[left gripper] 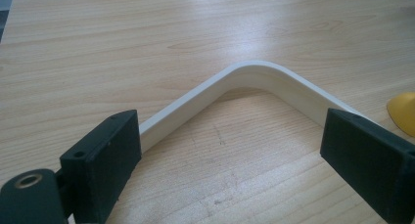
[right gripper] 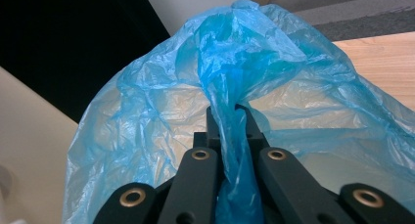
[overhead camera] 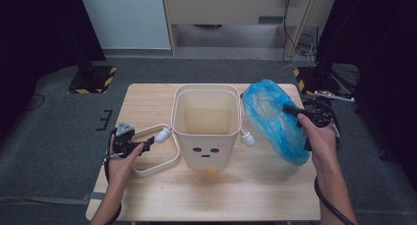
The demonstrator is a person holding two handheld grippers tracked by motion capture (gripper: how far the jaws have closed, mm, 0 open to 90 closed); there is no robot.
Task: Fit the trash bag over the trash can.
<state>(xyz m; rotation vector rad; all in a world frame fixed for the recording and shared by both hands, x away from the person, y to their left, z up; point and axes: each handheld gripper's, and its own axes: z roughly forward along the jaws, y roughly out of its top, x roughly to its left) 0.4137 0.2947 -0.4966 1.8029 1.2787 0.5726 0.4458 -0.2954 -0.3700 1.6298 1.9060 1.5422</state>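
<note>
A cream waste bin (overhead camera: 205,126) with a face and small arms stands in the middle of the wooden table (overhead camera: 147,99). Its loose cream rim frame (overhead camera: 156,158) lies flat at the bin's left. My left gripper (overhead camera: 146,145) is open, its jaws either side of the frame (left gripper: 254,77) and apart from it. A blue plastic bag (overhead camera: 273,119) hangs lifted at the bin's right. My right gripper (overhead camera: 291,109) is shut on a bunched fold of that bag (right gripper: 235,126), which billows out past the jaws.
A small yellow piece (overhead camera: 212,171) lies under the bin's front edge, and a yellow object (left gripper: 403,114) lies by the left gripper's right jaw. Dark stands with striped bases (overhead camera: 93,77) sit on the floor beyond the table. Bare wood lies along the near edge.
</note>
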